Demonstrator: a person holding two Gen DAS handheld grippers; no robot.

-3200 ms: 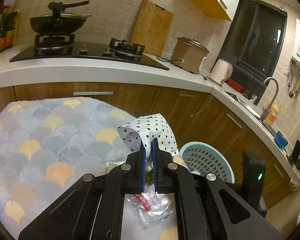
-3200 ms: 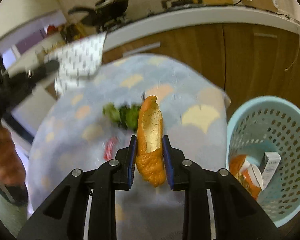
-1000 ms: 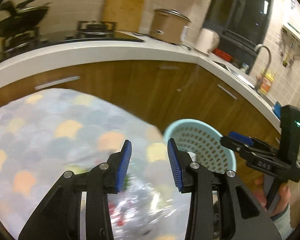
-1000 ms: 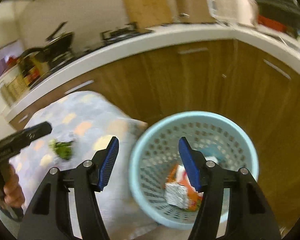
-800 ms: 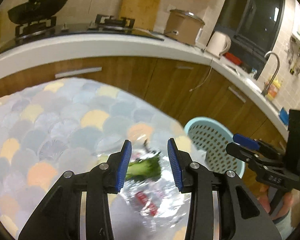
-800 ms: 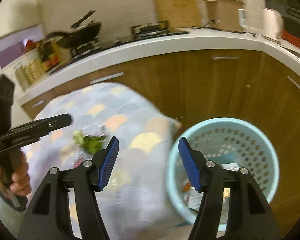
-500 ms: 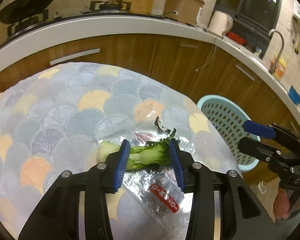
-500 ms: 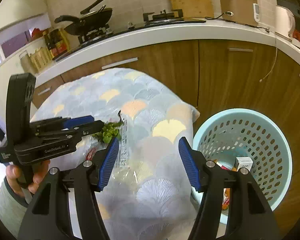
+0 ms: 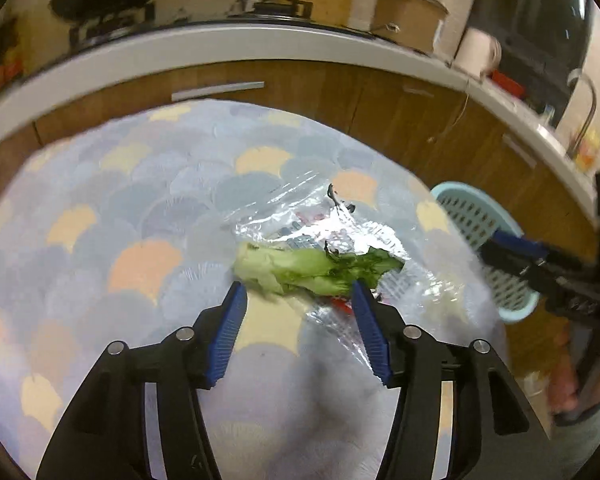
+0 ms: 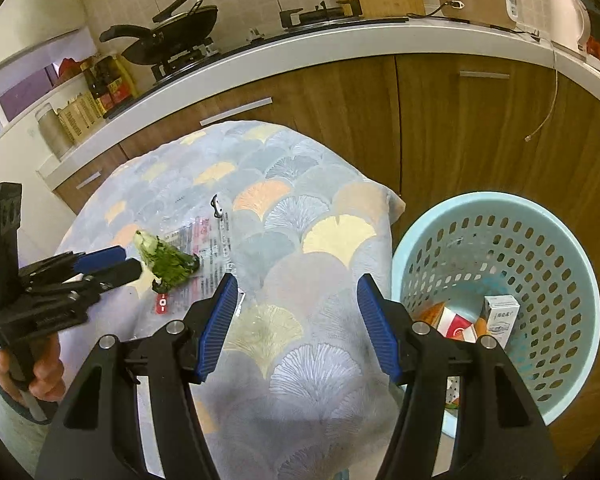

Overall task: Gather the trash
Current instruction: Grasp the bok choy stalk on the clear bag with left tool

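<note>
Left gripper (image 9: 298, 294) has just been opening, jaws wide and gripping nothing; the green vegetable scrap (image 9: 312, 268) lies just past its fingertips on the clear plastic wrapper (image 9: 336, 232). Right gripper (image 10: 294, 290) gapes empty above the tablecloth (image 10: 300, 248), blue basket (image 10: 500, 208) beside its right finger.

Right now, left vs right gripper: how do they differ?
The left gripper has just been opening, its blue tips flanking the vegetable scrap without pressing it; the right gripper has only bare tablecloth between its tips. The left hangs over the plastic wrapper, the right nearer the basket. Both are open and hold nothing.
</note>
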